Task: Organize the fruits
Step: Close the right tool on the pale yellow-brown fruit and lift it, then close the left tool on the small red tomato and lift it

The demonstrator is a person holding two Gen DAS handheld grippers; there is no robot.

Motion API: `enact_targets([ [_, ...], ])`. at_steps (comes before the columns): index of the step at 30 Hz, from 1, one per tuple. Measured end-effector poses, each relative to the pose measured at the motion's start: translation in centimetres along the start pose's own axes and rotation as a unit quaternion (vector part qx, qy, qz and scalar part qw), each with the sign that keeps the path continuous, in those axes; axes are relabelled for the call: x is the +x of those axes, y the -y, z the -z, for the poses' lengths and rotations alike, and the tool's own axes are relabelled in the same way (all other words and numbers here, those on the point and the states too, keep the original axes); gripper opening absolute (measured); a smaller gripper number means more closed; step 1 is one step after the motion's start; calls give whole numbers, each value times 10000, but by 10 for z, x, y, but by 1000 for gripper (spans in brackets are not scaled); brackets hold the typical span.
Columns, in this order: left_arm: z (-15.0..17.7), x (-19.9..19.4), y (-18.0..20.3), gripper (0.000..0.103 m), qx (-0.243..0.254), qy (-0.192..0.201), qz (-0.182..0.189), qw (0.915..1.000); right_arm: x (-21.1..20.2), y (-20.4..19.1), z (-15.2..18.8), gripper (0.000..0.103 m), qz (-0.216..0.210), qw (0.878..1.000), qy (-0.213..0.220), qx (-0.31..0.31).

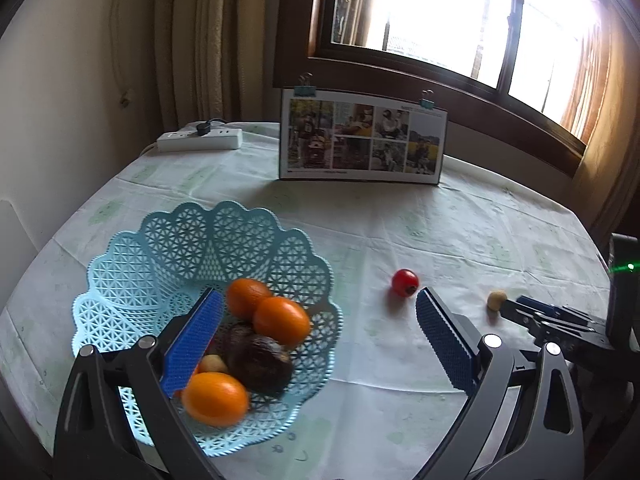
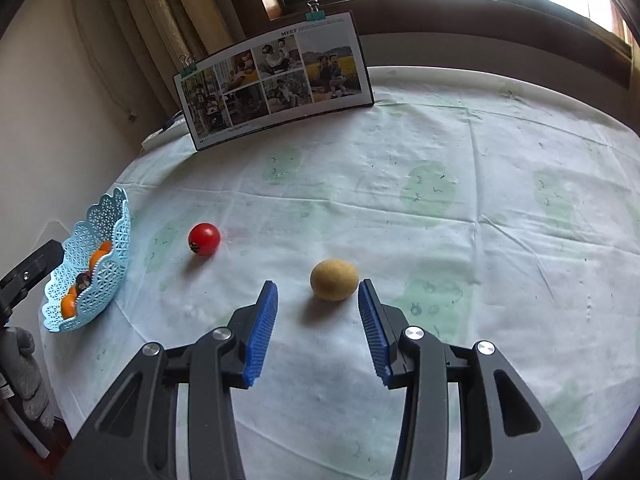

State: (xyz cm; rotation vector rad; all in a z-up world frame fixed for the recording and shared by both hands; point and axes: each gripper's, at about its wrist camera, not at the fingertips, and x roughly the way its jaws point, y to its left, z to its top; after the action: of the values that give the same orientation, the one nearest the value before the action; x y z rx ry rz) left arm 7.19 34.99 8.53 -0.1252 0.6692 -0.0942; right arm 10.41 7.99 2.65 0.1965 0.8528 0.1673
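Sunlit through a dark-framed window [image 1: 460, 32], the round table [image 1: 440, 220] wears a pale cloth with faint green prints. At 12 o'clock from my left gripper [image 1: 318, 320] a clipped photo board [image 1: 362, 140] stands upright, a white power strip [image 1: 200, 139] at 11. My left jaws hang wide apart over the blue lattice basket [image 1: 132, 276], which holds three oranges [image 1: 281, 320], two dark fruits [image 1: 260, 362] and one small tan fruit. On the bare cloth lie one red tomato [image 2: 204, 239] at 10 o'clock from my right gripper [image 2: 318, 292], and one tan fruit [image 2: 334, 279] at 12, just off the right pad [image 2: 374, 328]; those jaws stand apart, nothing between tomato and basket.
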Motion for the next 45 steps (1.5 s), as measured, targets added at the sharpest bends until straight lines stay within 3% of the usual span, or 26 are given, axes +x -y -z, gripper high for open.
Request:
enact_targets([
  [5, 2, -1, 20, 98, 159, -29, 139, 9998, 15, -1, -5, 42, 86, 9998, -108, -157],
  [10, 6, 2, 41, 98, 250, -128, 280, 9992, 20, 1, -6, 30, 178, 9994, -167, -261],
  [17, 13, 21, 79, 98, 469, -290, 409, 9976, 3, 14, -2, 29, 163, 9996, -58, -226],
  [23, 4, 53, 100, 98, 589, -406, 313, 9969, -5, 32, 2, 29, 61, 10000, -14, 44],
  [27, -1, 78, 109, 79, 714, -595, 309, 9952, -1, 34, 3, 29, -35, 9999, -68, 113],
  [29, -3, 90, 112, 77, 725, -672, 350, 9945, -1, 33, 4, 29, -95, 9999, -73, 109],
  [32, -4, 110, 111, 66, 730, -839, 198, 9936, -3, 32, 3, 29, -174, 9998, -60, 126],
  [43, 0, 136, 107, 54, 793, -1002, -40, 9918, -5, 35, 3, 29, -247, 9995, -67, 208],
  [45, -1, 135, 107, 41, 802, -989, -18, 9919, -5, 35, 3, 29, -245, 9995, -64, 213],
])
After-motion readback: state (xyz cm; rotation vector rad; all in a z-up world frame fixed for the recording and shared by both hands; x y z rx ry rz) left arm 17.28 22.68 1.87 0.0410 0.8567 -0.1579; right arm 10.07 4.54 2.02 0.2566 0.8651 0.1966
